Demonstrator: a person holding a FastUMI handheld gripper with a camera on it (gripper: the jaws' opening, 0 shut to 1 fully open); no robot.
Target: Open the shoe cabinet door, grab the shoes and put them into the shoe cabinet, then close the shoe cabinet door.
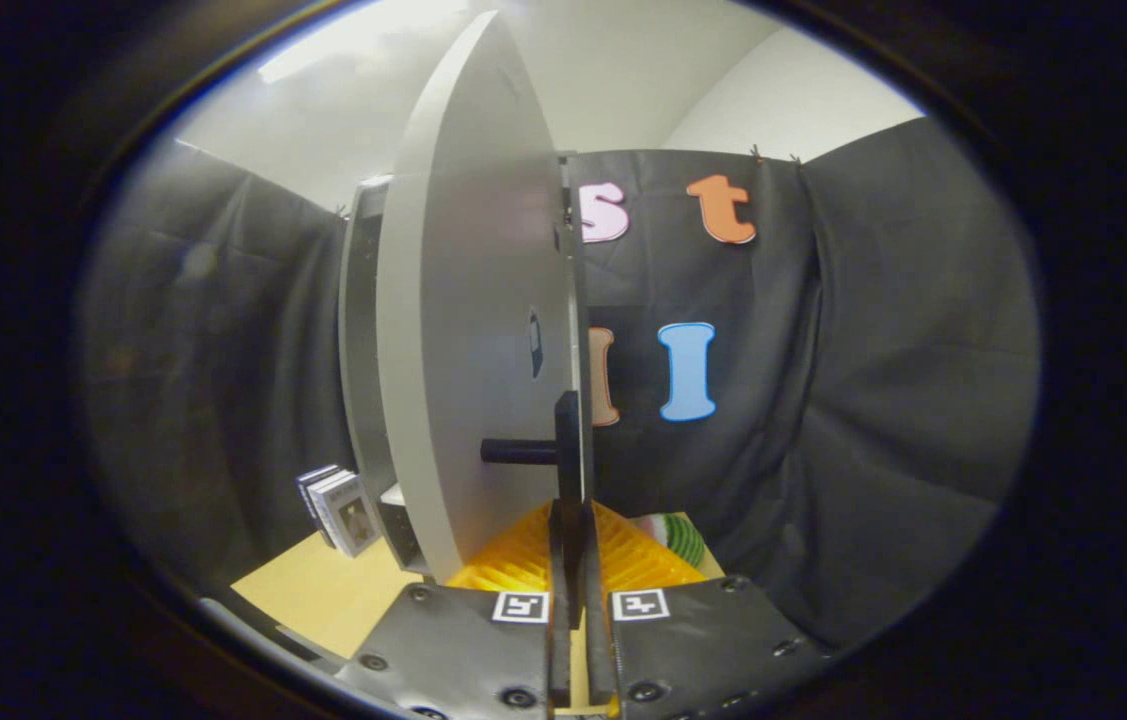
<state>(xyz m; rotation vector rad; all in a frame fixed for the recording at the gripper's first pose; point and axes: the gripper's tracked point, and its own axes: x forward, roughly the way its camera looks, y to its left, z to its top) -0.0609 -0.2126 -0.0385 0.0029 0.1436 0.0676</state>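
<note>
Tabletop booth; jaws clamped on door handle (568, 450)

A cabinet door (468, 330) stands open edge-on at centre frame, its handle (563, 450) directly above the gripper (575, 560), whose fingers are closed on the handle's lower end at bottom centre. The cabinet body (363, 340) lies behind-left; a small box (343, 510) sits lower left on the table (323, 590).

The grey shoe cabinet door (468, 340) stands open, edge-on, its dark handle (563, 450) at twelve o'clock just ahead of the fingers; the shoe cabinet (363, 340) stands behind, at eleven o'clock
</note>
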